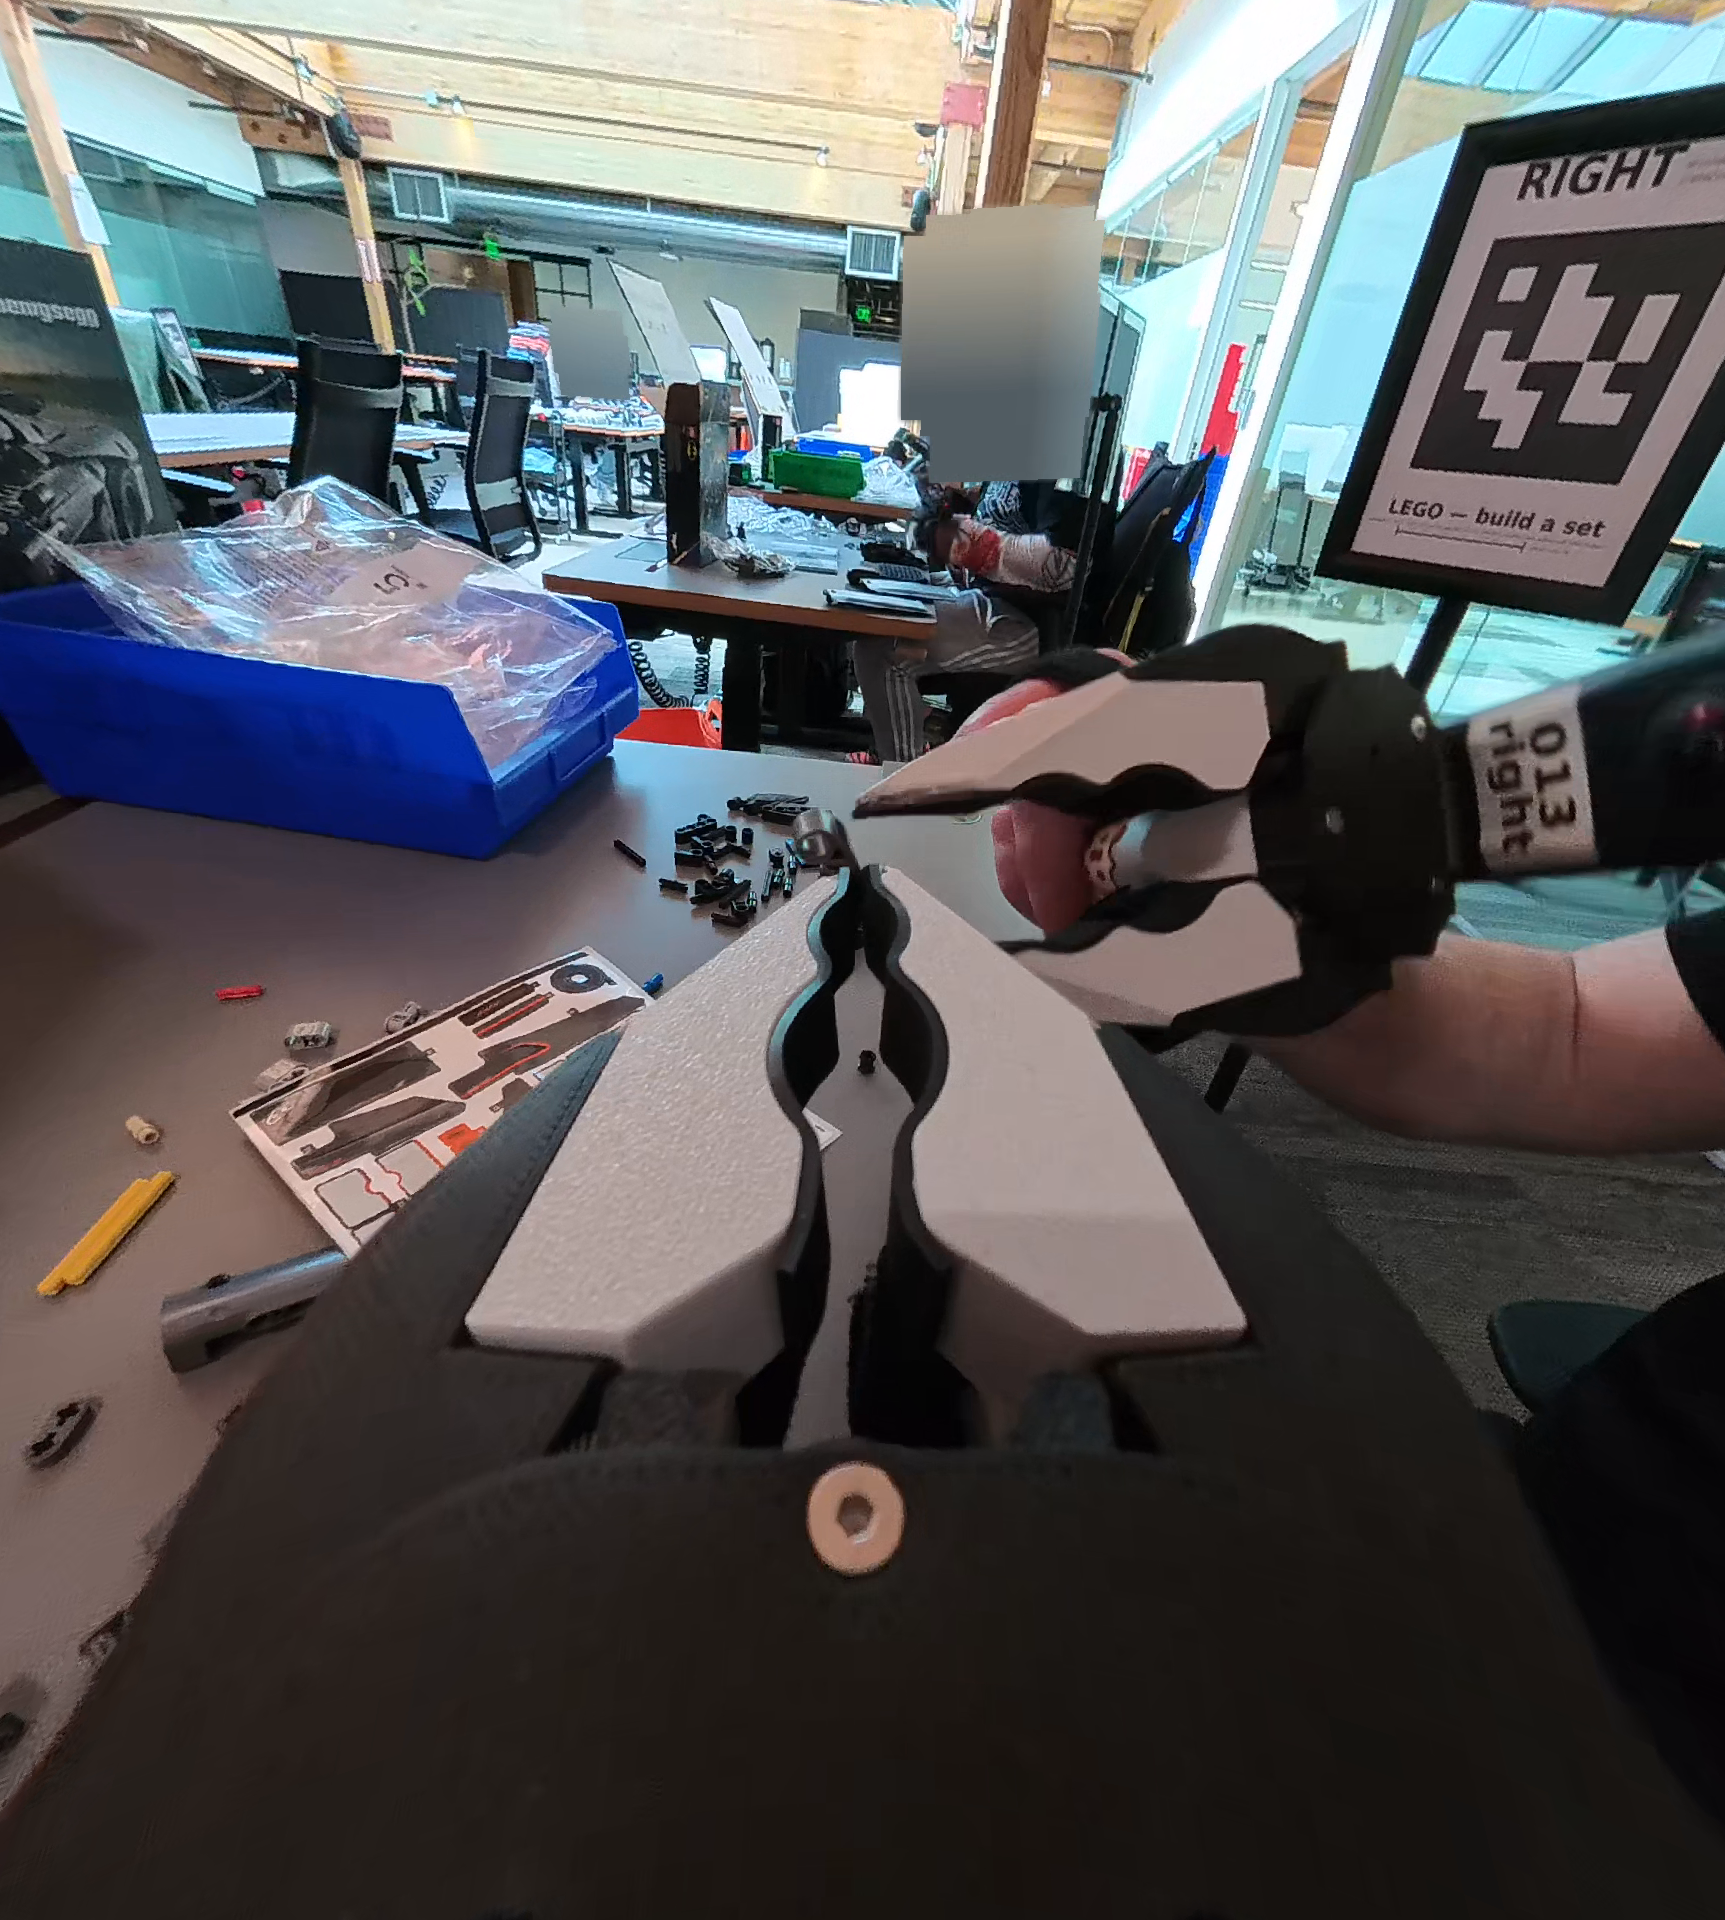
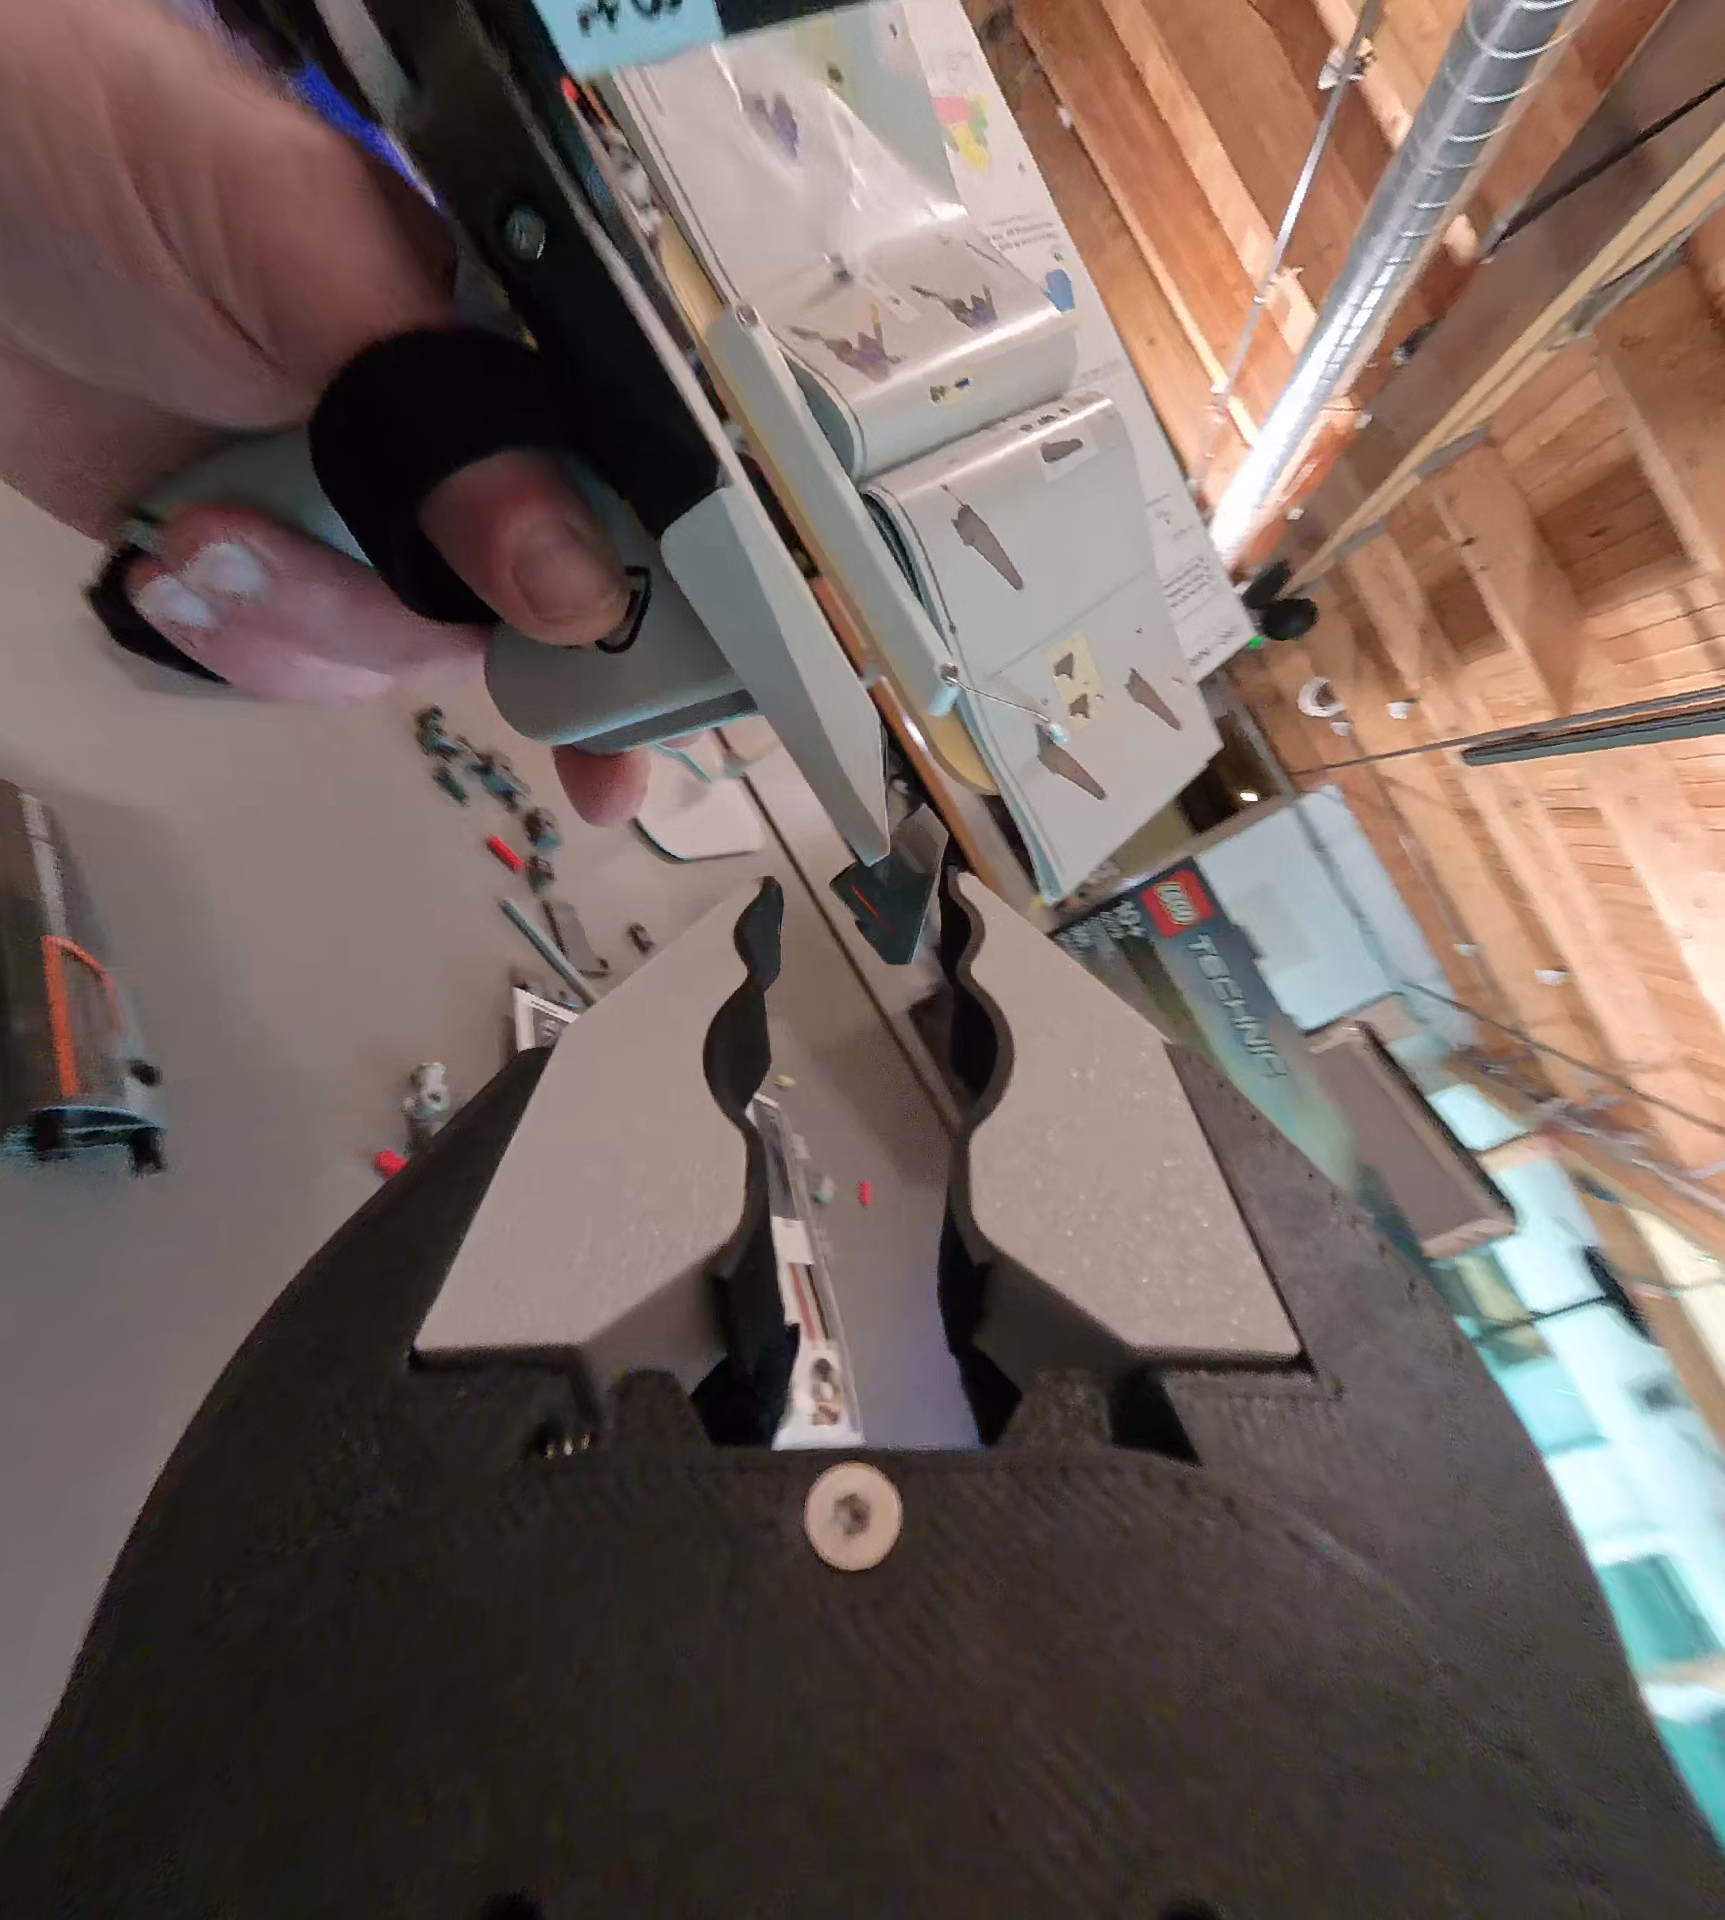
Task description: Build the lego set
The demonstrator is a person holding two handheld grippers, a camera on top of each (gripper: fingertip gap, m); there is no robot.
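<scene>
My left gripper is shut, its tips pinching a thin dark piece held above the table. In the right wrist view the same piece is flat and dark with a thin red line, like a sticker, and hangs from the left gripper's finger. My right gripper is open; the piece stands between its tips, close to the right-hand finger, and neither pad presses on it. The right gripper's upper finger reaches in from the right, just above the left tips.
A sticker sheet, a pile of small black parts, a yellow axle and a grey connector lie on the table. A blue bin with a plastic bag stands at the back left. An open instruction booklet and the set's box stand beyond. Less than 4 cm separates the two grippers' tips. The yellow axle is about equally far from each gripper, around 25 cm.
</scene>
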